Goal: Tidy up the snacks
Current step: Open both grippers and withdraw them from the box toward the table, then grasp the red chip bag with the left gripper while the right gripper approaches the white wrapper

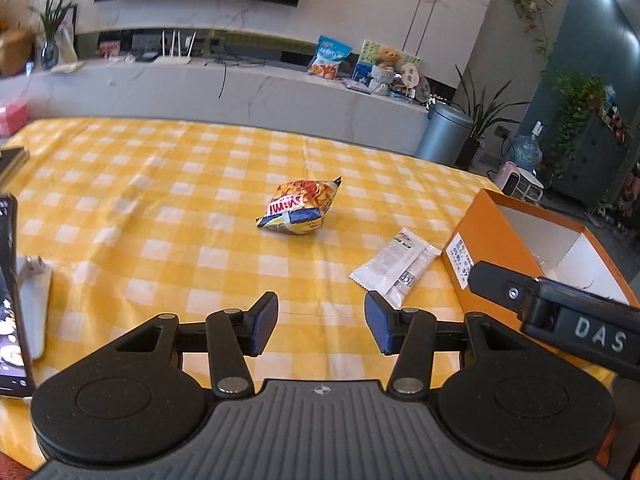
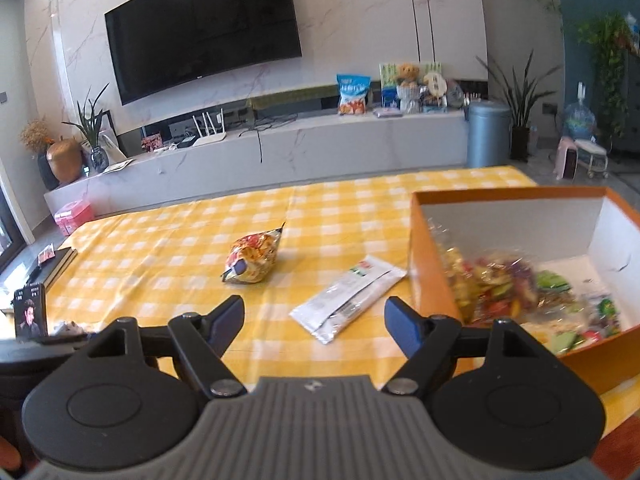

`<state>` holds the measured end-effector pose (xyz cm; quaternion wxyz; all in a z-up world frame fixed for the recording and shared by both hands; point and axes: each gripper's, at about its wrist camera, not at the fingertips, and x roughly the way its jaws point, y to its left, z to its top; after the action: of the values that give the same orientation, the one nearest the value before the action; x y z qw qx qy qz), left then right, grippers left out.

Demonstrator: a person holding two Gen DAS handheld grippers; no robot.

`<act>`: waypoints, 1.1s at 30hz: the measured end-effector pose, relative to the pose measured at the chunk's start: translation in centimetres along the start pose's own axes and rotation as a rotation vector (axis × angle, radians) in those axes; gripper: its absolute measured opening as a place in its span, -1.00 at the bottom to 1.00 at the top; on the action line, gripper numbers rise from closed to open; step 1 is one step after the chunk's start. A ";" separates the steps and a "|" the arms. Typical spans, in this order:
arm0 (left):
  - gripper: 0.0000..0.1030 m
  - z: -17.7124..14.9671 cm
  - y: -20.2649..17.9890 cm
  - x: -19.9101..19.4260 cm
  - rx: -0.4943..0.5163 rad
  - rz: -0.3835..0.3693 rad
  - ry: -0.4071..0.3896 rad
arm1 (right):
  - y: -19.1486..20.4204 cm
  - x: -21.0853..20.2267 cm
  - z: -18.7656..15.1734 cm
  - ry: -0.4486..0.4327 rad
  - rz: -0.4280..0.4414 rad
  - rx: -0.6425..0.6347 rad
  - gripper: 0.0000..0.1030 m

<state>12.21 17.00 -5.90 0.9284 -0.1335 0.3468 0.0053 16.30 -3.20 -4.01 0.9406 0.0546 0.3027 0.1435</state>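
Observation:
A yellow and orange snack bag point(image 1: 301, 206) lies mid-table on the yellow checked cloth; it also shows in the right wrist view point(image 2: 253, 258). A flat white packet point(image 1: 394, 266) lies right of it, beside an orange box point(image 1: 476, 236). In the right wrist view the packet point(image 2: 348, 296) lies just ahead of my right gripper, and the box point(image 2: 428, 264) holds several snack packs. My left gripper point(image 1: 322, 322) is open and empty above the cloth, short of both snacks. My right gripper point(image 2: 314, 326) is open and empty. Its finger point(image 1: 504, 286) shows at right in the left view.
A phone point(image 1: 10, 296) stands at the table's left edge, also seen in the right wrist view point(image 2: 30, 312). A book point(image 2: 60, 260) lies at the far left. A TV bench with plants and a blue bin point(image 2: 488, 134) stands beyond the table.

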 end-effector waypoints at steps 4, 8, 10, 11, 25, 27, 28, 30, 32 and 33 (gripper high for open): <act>0.13 0.1 0.4 1.2 -0.002 0.025 0.013 | 0.4 2.4 0.6 0.054 -0.010 0.047 0.46; 0.15 0.6 1.1 2.8 -0.017 0.029 0.037 | 1.0 4.6 0.4 0.098 -0.042 0.074 0.48; 0.15 0.8 1.4 3.5 -0.011 0.044 0.043 | 1.1 5.8 0.4 0.127 -0.061 0.107 0.58; 0.16 0.8 1.6 3.9 -0.006 0.050 0.046 | 1.1 6.4 0.4 0.139 -0.072 0.123 0.58; 0.46 3.3 2.0 8.4 0.050 0.048 0.035 | -0.8 14.8 0.6 0.234 -0.247 0.259 0.59; 0.55 4.0 1.7 8.8 0.079 0.046 0.011 | -0.8 15.4 0.8 0.232 -0.245 0.244 0.59; 0.61 4.3 1.6 9.2 0.096 0.045 0.002 | -0.8 15.7 0.9 0.231 -0.240 0.225 0.59; 0.67 4.9 1.2 9.7 0.129 0.041 -0.018 | -0.6 16.4 1.1 0.244 -0.232 0.174 0.59; 0.70 5.4 0.9 10.2 0.158 0.032 -0.035 | -0.6 17.2 1.1 0.263 -0.224 0.146 0.59; 0.71 5.6 0.8 10.5 0.173 0.032 -0.040 | -0.6 17.6 1.1 0.273 -0.223 0.135 0.59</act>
<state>23.68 18.27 -8.81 0.9430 -0.0471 0.3294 -0.0075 30.71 1.58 -12.97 0.8952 0.0637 0.4405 0.0236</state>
